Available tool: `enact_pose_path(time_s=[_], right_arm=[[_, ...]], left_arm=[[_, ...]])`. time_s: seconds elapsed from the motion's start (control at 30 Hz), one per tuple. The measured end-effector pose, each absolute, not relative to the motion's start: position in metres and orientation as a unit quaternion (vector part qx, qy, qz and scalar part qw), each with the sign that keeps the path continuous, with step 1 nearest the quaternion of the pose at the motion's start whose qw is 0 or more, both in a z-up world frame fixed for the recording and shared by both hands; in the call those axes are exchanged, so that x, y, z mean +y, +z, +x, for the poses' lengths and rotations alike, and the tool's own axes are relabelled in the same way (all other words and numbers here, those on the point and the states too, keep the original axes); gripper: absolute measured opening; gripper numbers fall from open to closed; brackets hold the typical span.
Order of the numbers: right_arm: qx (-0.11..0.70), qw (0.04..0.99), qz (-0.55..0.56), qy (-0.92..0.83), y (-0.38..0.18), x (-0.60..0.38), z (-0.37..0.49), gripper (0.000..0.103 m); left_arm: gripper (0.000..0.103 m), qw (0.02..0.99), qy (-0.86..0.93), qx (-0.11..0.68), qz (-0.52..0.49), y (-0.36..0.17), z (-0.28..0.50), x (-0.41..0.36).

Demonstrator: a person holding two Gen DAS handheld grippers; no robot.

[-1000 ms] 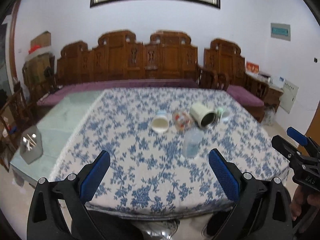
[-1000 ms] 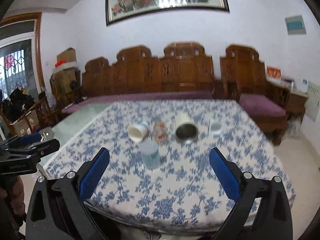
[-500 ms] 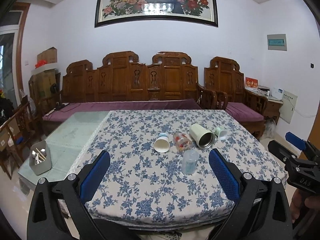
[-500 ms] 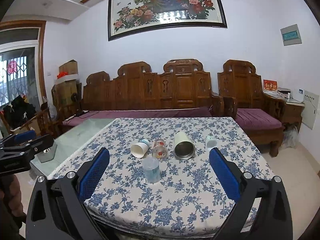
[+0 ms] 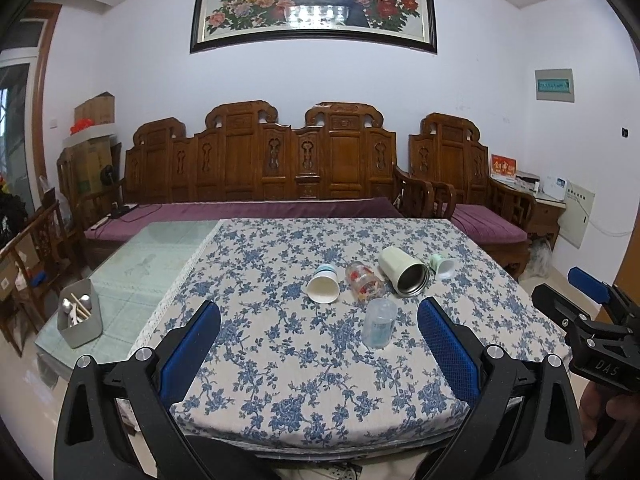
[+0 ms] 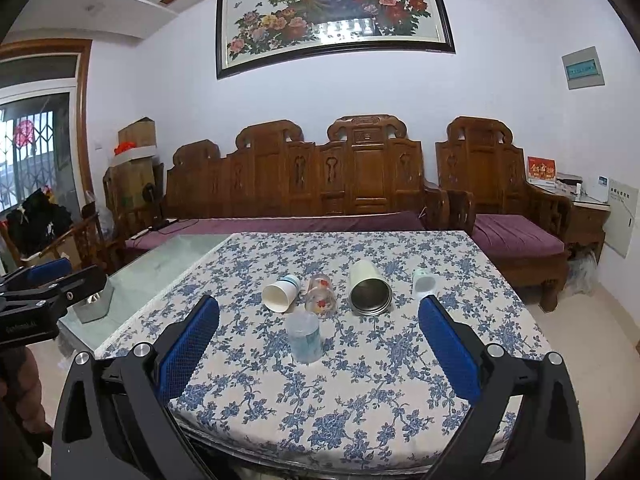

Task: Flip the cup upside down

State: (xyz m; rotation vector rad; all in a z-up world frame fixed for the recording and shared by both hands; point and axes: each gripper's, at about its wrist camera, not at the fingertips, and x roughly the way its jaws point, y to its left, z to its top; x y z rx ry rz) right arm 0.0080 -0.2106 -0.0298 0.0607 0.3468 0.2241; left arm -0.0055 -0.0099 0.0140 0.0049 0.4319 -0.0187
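Left wrist view shows a big table with a blue-flowered white cloth point(image 5: 280, 360). On it, past the middle, lie four cups on their sides in a row: a cream cup with a shiny metal inside point(image 5: 404, 272), a clear glass with red patterns point(image 5: 364, 282), a white paper cup with a blue band point(image 5: 324, 284), and a little pale green and white cup point(image 5: 442, 266). Just in front of them stands a see-through bluish plastic cup point(image 5: 379, 323). I cannot tell if it sits mouth up or mouth down.

I think the job has not started, and it is not clear which cup to flip. A good way would be to go in slowly, grab one cup around its middle, lift it, turn it, and set it mouth down.

Both sets of blue fingers are spread wide. The left gripper point(image 5: 318, 344) and the right gripper point(image 6: 319, 338) hold nothing and touch nothing, well back from the cups.
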Motion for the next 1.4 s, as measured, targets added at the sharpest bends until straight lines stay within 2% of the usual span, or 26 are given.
enact_pose_path(time_s=[1.4], right_arm=[[0.179, 0.977, 0.032, 0.111, -0.0386, -0.2094, 0.0098, 0.1]], left_arm=[[0.095, 0.978, -0.012, 0.208, 0.0, 0.0145, -0.0112, -0.0108]])
